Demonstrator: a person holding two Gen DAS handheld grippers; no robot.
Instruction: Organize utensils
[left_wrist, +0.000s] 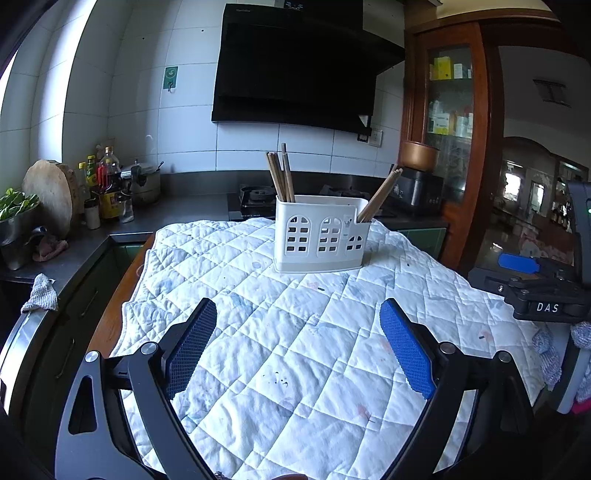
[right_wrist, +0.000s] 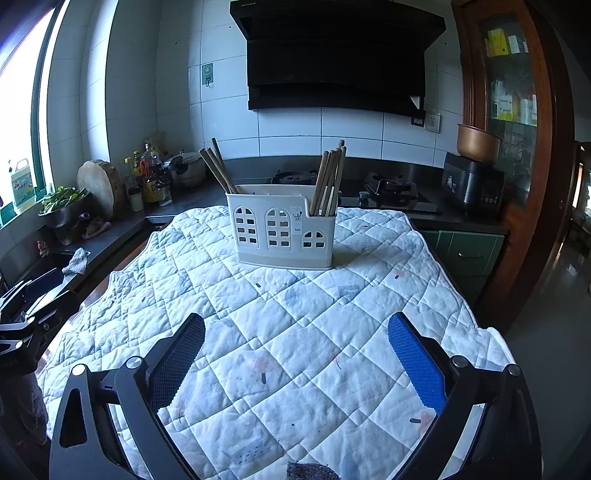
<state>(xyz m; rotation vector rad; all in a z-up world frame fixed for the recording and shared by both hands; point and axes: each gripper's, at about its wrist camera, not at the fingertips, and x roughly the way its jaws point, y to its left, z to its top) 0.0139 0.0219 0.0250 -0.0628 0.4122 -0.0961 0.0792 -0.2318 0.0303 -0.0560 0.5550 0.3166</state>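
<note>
A white plastic utensil holder (left_wrist: 320, 236) (right_wrist: 282, 229) with arched cut-outs stands upright on a white quilted cloth (left_wrist: 295, 350) (right_wrist: 277, 332). Brown wooden chopsticks lean in its left compartment (left_wrist: 280, 173) (right_wrist: 218, 170) and in its lower right compartment (left_wrist: 378, 195) (right_wrist: 330, 182). My left gripper (left_wrist: 298, 314) hovers open over the cloth, well short of the holder, nothing between its blue pads. My right gripper (right_wrist: 297, 328) is likewise open and empty, facing the holder from nearer its right side. Part of the right gripper's body (left_wrist: 546, 295) shows at the right edge of the left wrist view.
A dark counter (right_wrist: 122, 229) runs left and behind, with a round wooden board (right_wrist: 98, 184), bottles (right_wrist: 147, 173), a bowl of greens (right_wrist: 61, 206) and a gas hob (right_wrist: 388, 188). A rice cooker (right_wrist: 472, 184) and wooden cabinet (right_wrist: 517, 110) stand at right.
</note>
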